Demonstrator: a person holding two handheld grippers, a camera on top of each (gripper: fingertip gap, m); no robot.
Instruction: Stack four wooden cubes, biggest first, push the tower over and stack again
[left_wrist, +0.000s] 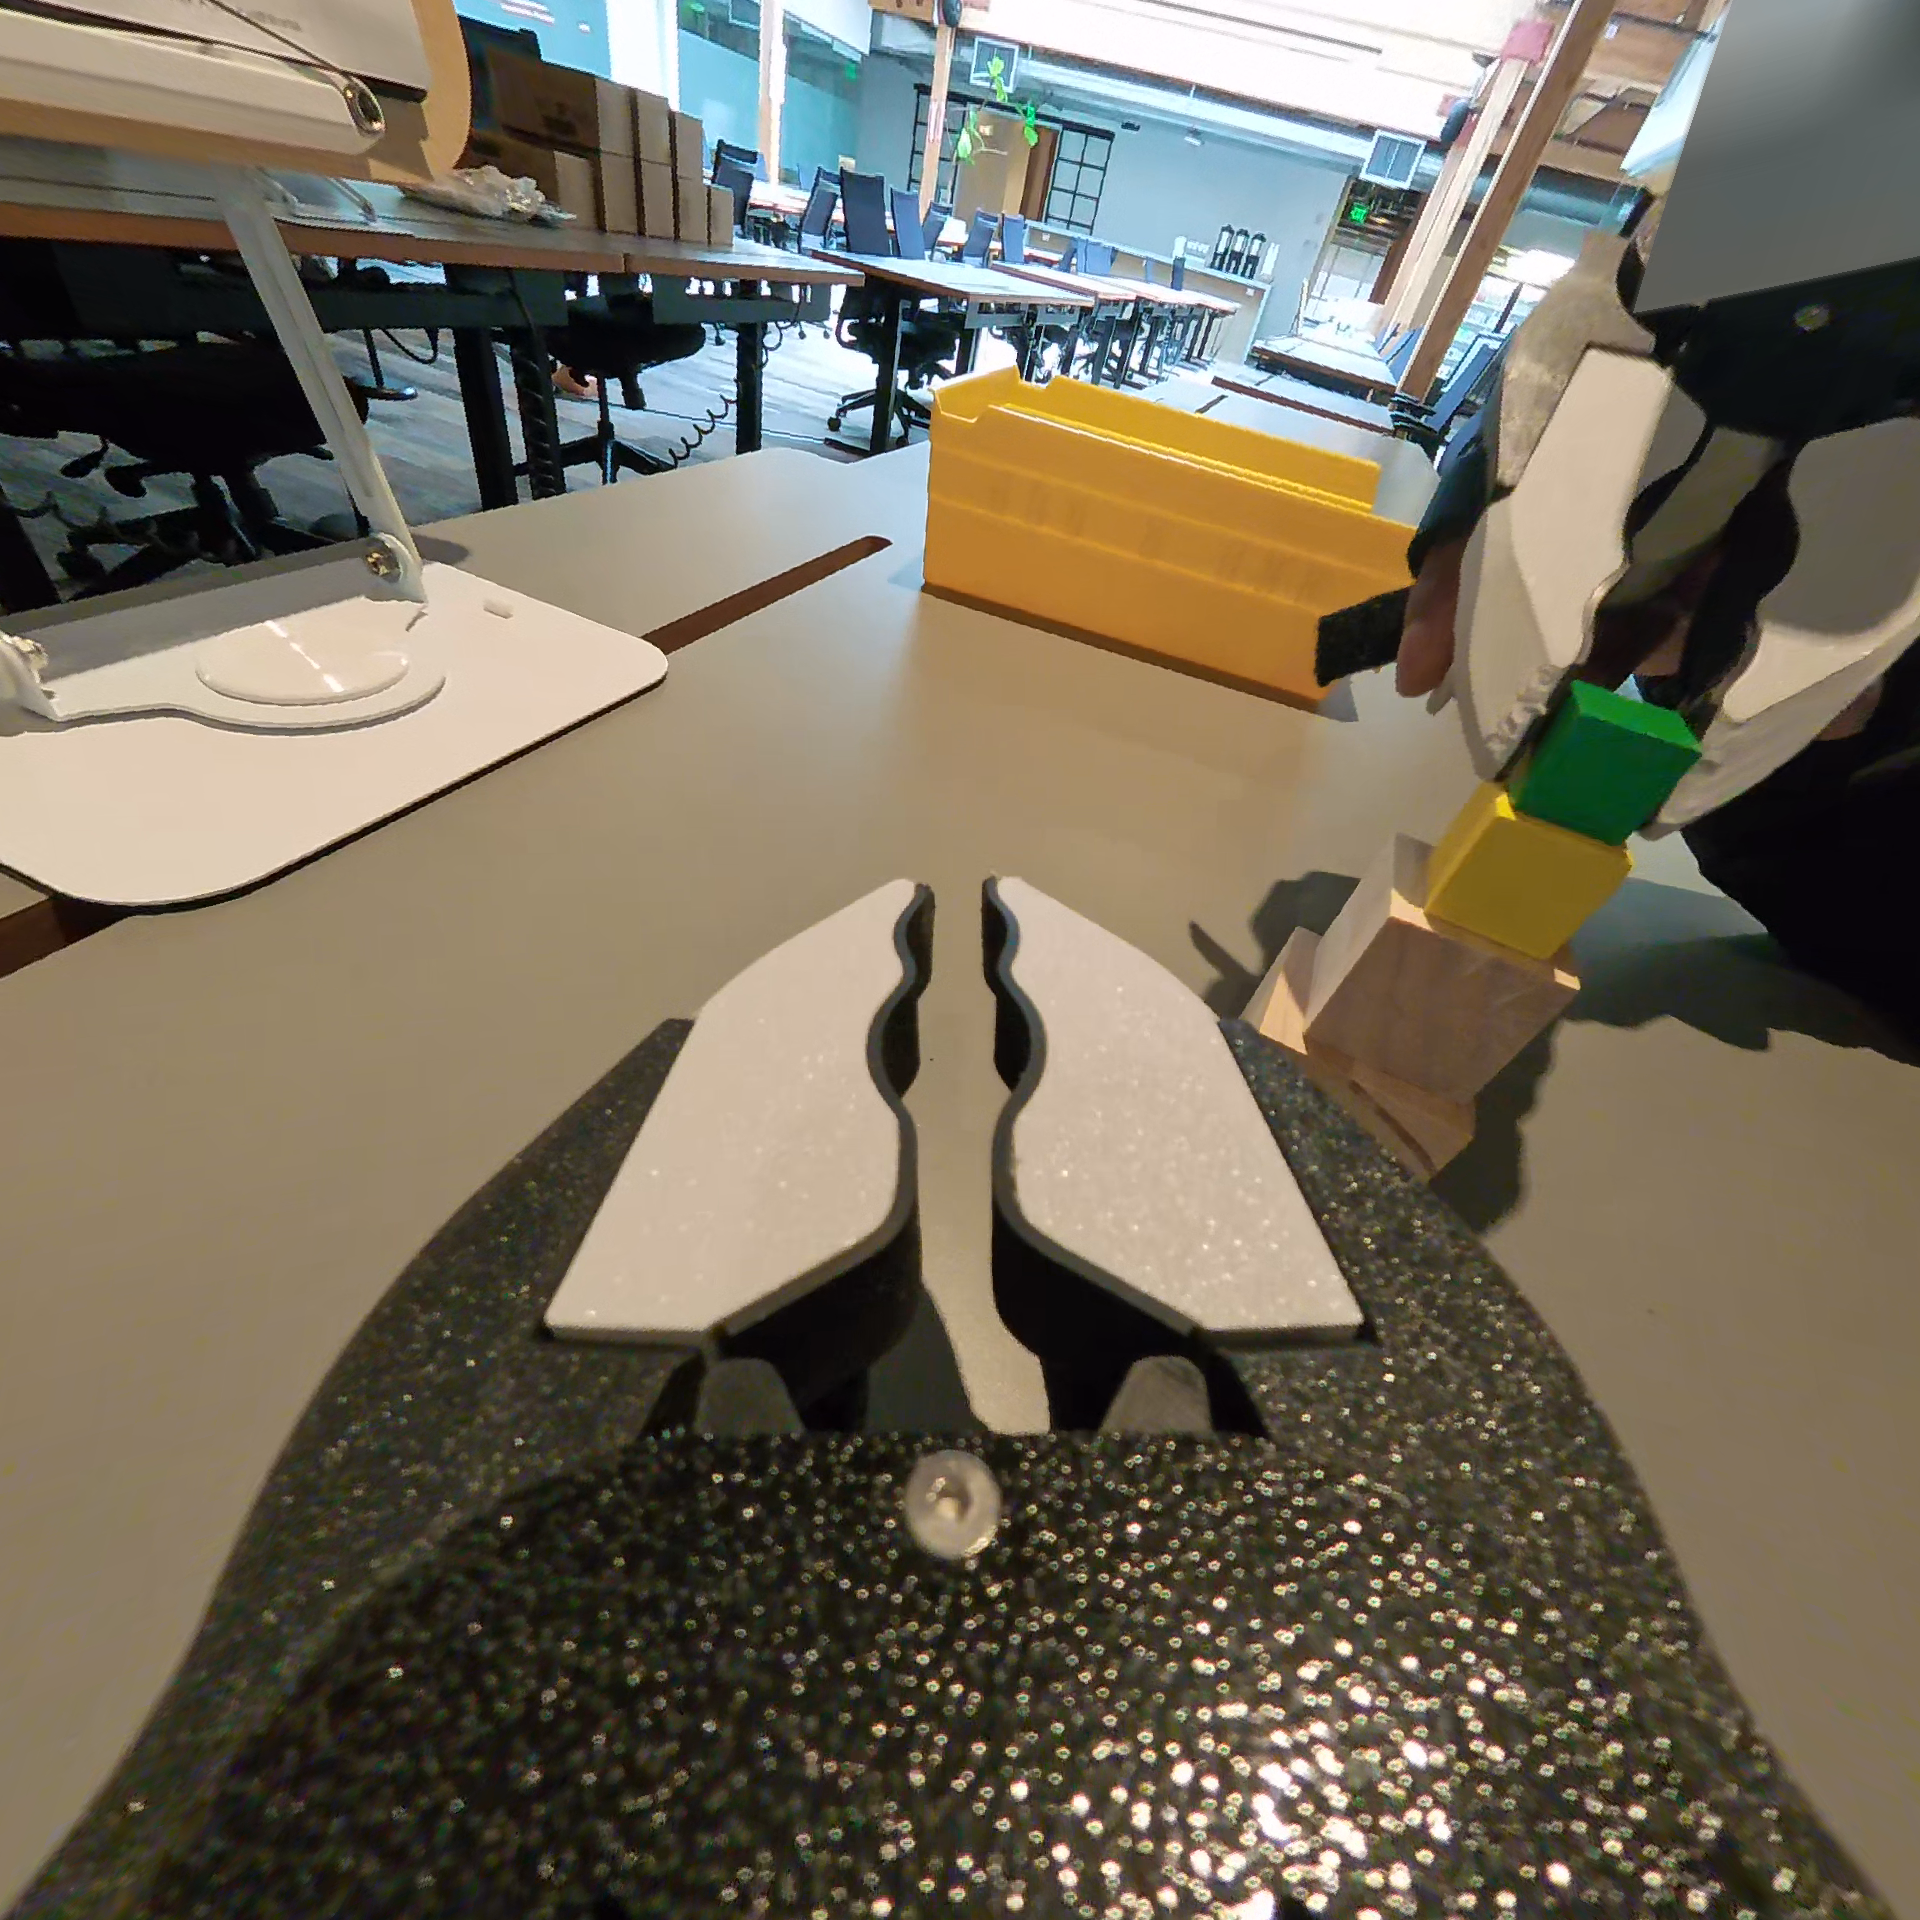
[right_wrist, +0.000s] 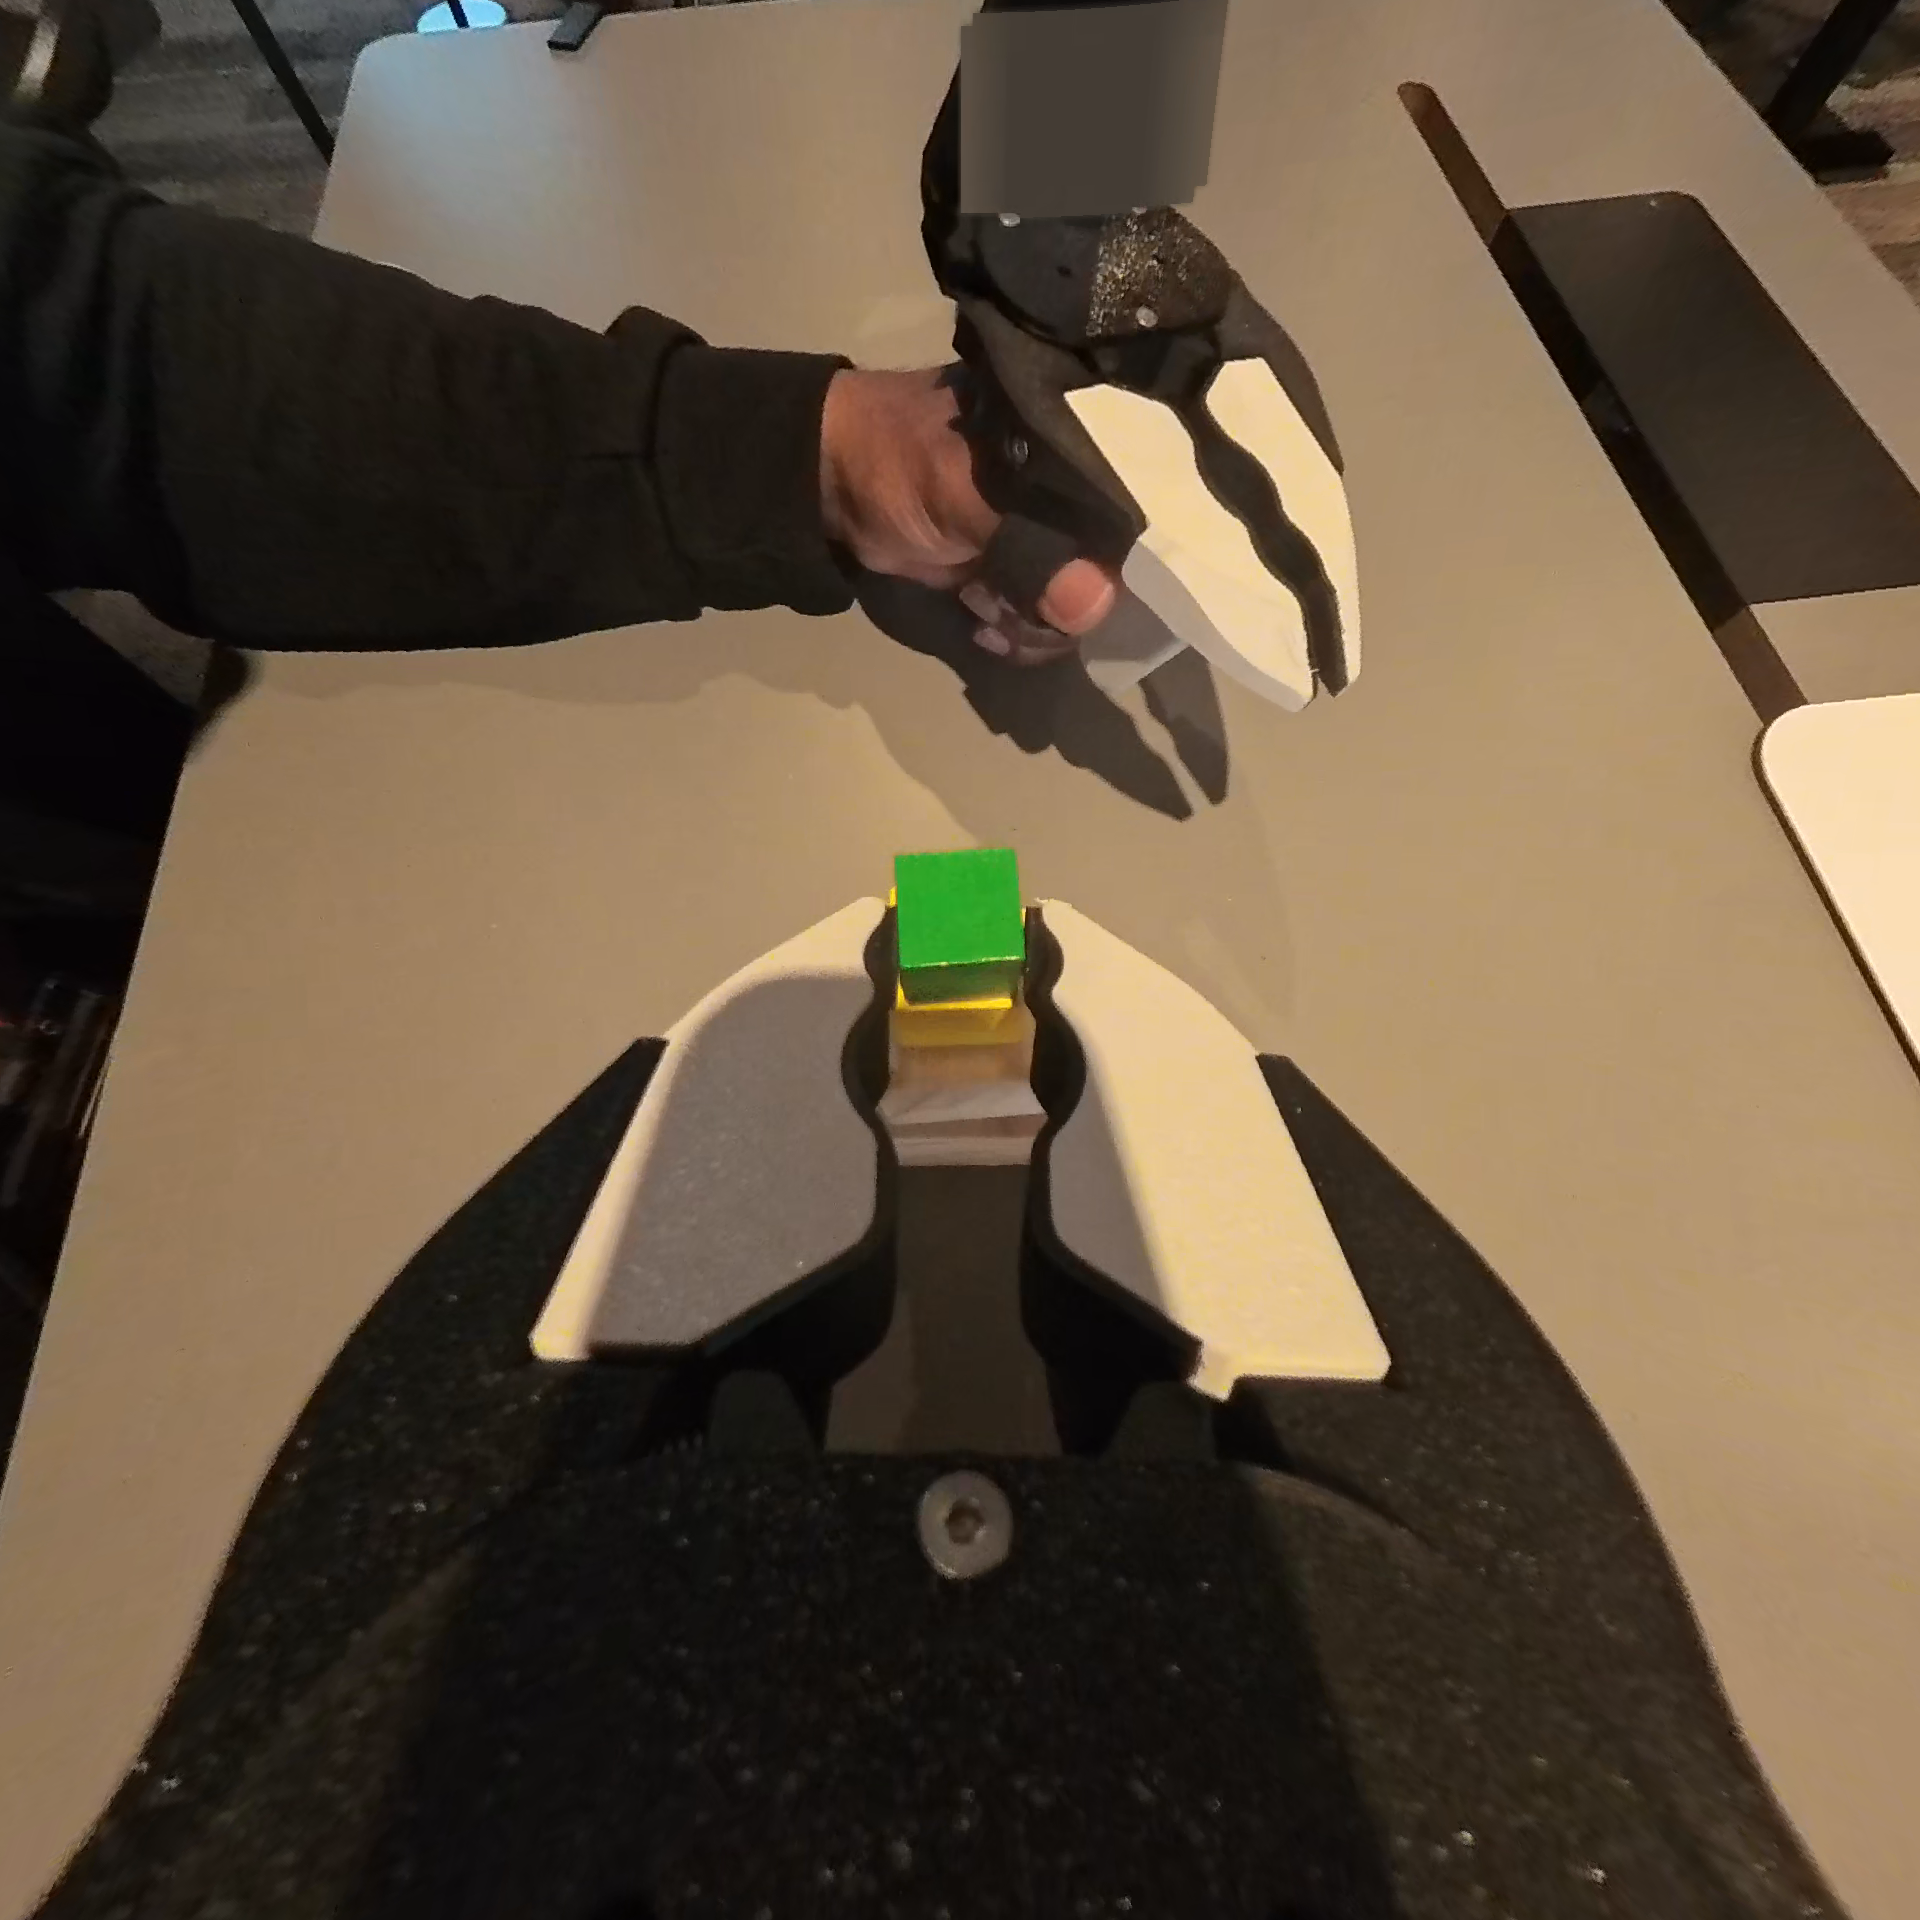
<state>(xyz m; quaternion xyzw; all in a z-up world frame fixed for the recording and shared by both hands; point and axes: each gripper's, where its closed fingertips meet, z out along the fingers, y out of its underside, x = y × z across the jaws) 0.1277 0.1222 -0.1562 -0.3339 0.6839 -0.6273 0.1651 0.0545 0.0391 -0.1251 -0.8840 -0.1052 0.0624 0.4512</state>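
Pinching the green cube (right_wrist: 958, 923), the right tongs (right_wrist: 958, 920) are setting it atop the yellow cube (left_wrist: 1519, 871), which is sitting on two plain wooden cubes (left_wrist: 1439, 1003) on the grey worktop (left_wrist: 727, 810). Nearby, the left tongs (left_wrist: 956, 899) are hovering almost pressed together, gripping nothing.

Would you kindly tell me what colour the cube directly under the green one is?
Yellow. The yellow cube shows best in the left wrist view, directly beneath the green cube.

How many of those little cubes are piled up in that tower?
4, all in one tower: a large plain wooden cube on the grey table, a smaller plain wooden cube on it, a yellow cube next, and a green cube topmost, between the right gripper's fingers.
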